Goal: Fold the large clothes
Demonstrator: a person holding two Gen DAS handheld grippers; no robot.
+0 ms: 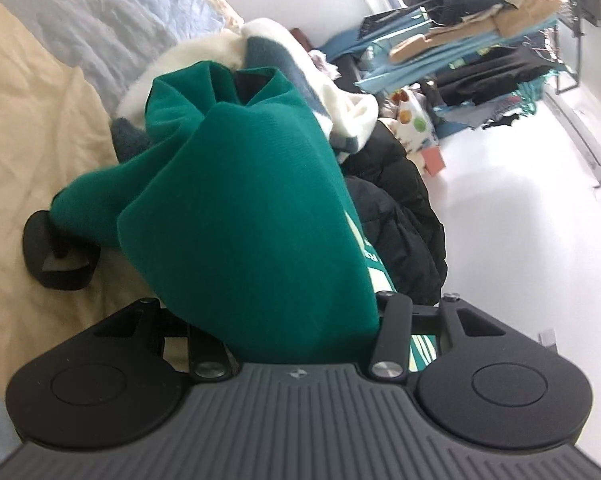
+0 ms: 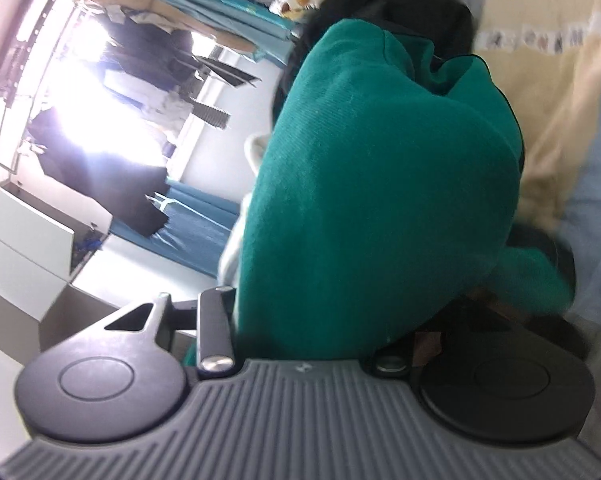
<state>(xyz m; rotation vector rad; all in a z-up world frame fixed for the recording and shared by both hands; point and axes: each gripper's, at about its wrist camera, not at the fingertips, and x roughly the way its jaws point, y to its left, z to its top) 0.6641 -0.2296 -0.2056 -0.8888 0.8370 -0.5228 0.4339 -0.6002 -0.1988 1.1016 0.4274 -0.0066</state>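
While both our claws, left claw (image 1: 300, 320) and right claw (image 2: 312, 320), tilt sideways clamped on the green garment (image 1: 240, 200), it hangs bunched over the bed (image 1: 28, 128) (clothes rack (image 1: 500, 40) behind).

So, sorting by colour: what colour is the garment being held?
Deep green sweatshirt, with pale lettering at one edge; clearest in the left wrist view.
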